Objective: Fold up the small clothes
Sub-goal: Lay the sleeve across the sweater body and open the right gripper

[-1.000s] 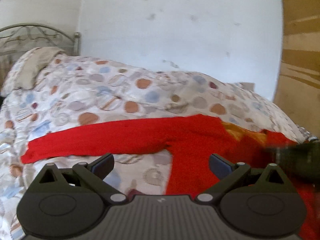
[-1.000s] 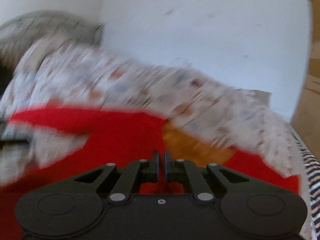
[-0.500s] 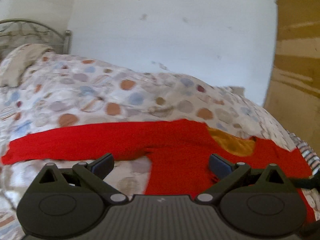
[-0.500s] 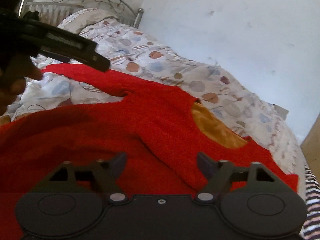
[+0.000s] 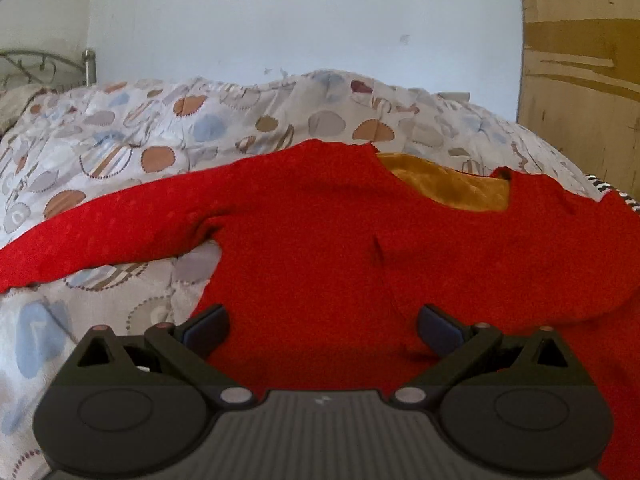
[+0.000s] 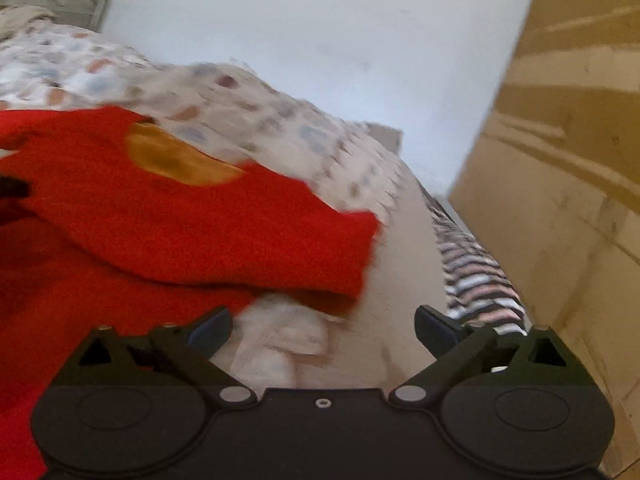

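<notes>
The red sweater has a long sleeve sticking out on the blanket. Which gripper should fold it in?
Probably the left gripper: its open jaws hover over the sweater, with that sleeve on its side. The right gripper is over the opposite sleeve.

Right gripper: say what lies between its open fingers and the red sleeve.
In the right wrist view, only rumpled pale bedcover separates the right gripper from the sleeve.

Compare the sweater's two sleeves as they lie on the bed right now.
The left sleeve runs out long and straight across the patterned quilt; the right sleeve looks short and bunched, and its view is blurred. The left sleeve's cuff is cut off by the frame; the right sleeve's end shows, above a pale cloth. Both are the same red knit, and neither is folded in yet.
</notes>
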